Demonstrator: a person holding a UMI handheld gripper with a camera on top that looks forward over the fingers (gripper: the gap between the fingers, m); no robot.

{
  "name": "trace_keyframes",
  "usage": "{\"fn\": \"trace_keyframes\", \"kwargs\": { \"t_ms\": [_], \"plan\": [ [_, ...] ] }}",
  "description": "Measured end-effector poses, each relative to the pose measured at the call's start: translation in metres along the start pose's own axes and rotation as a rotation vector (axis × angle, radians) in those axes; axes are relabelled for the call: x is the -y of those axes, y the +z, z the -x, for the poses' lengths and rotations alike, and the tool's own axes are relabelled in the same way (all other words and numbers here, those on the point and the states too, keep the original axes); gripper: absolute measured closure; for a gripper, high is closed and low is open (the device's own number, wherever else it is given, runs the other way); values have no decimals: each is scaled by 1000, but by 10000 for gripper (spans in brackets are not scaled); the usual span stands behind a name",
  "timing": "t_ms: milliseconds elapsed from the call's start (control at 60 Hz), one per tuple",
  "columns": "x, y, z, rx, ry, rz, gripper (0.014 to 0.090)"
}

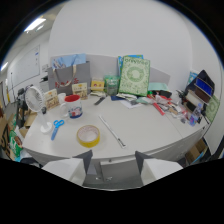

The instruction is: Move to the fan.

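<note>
Beyond my gripper (pixel 114 159), whose two grey fingers stand apart with nothing between them, lies a wide white table (pixel 145 131). At its far left edge stands the small white desk fan (pixel 34 98), upright, round wire cage facing the room, well away from my fingers. Behind it a grey paper bag with a red handle (pixel 69 78) stands open-topped; I cannot tell its contents. A white mug with a red rim (pixel 73 106) sits near the fan, contents not visible. A yellow tape roll (pixel 88 135) lies just ahead of my fingers, blue-handled scissors (pixel 57 127) beside it.
</note>
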Motion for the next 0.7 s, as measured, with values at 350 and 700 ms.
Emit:
{"fn": "trace_keyframes", "kwargs": {
  "t_ms": [350, 700],
  "plan": [
    [-14, -17, 50, 26, -9, 4, 209],
    [-25, -38, 178, 176, -53, 6, 202]
  ]
}}
